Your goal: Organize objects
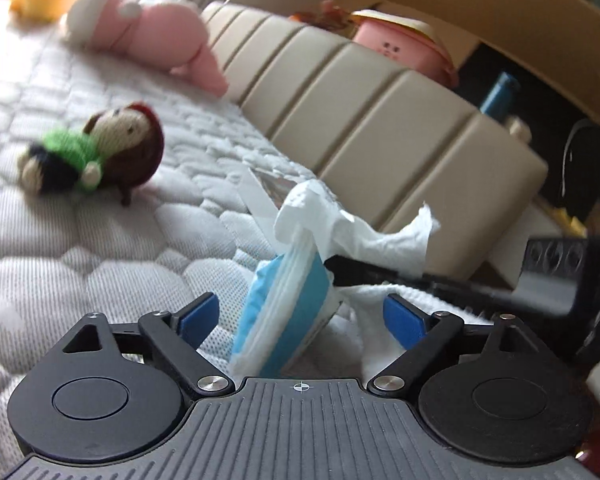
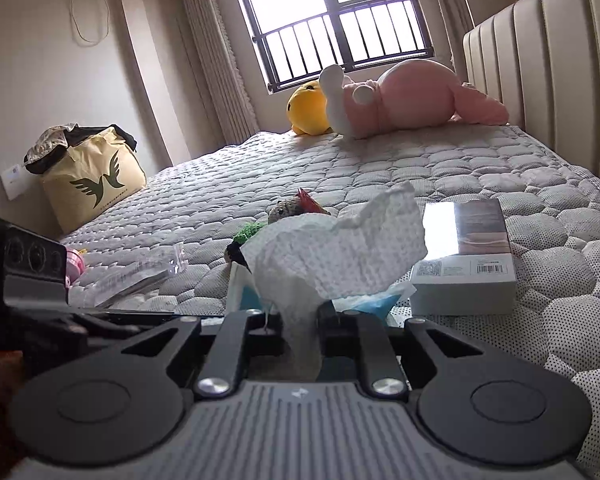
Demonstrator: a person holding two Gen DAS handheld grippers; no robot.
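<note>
Right hand-held gripper [image 2: 300, 320] pinching tissue [image 2: 340, 248]; left hand-held gripper [image 1: 300, 316] spread wide.

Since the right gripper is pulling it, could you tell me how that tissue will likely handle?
The tissue looks floppy and light, crumpling above the right hand-held gripper. Thin and ragged-edged, it may tear. The tissue pack already tilts, so it might lift.

White tissue [image 2: 340, 256]; blue-and-white tissue pack [image 1: 284, 312]; grey quilted mattress [image 2: 380, 168] with dotted border; pink plush [image 2: 412, 100] and yellow plush [image 2: 308, 108] far ahead; doll [image 1: 100, 148] in green, brown hair; blue finger pads [image 1: 198, 318].
</note>
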